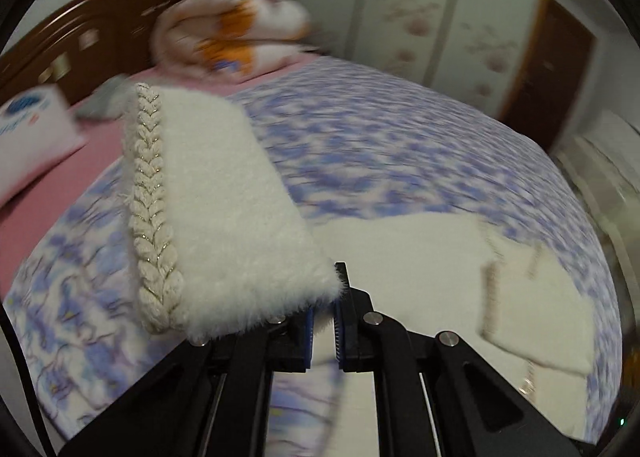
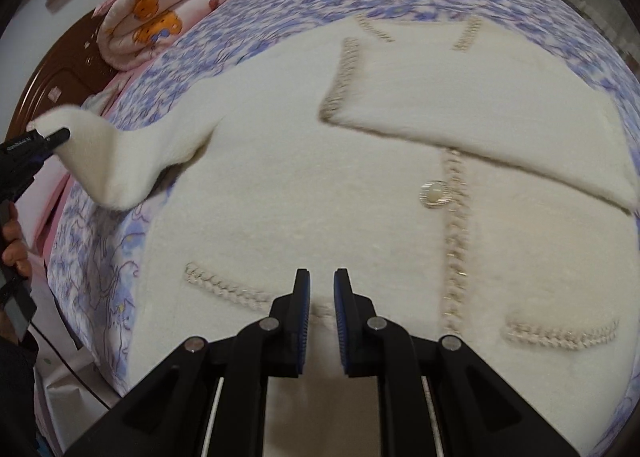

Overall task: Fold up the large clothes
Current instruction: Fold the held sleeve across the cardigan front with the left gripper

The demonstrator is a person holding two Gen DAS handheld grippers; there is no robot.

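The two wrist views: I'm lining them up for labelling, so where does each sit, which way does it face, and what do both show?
Left wrist: on the left gripper, looking down across the bed; its jaws pinch the raised sleeve.
Right wrist: on the right gripper, above the white cardigan, jaws empty; a hand at left.
Shared: cardigan, sleeve, bed, folded blanket.

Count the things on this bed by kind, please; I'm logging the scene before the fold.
White fuzzy cardigan: 1
Folded pink cartoon blanket: 1
White box with blue print: 1
Floral bedspread: 1
Total: 4
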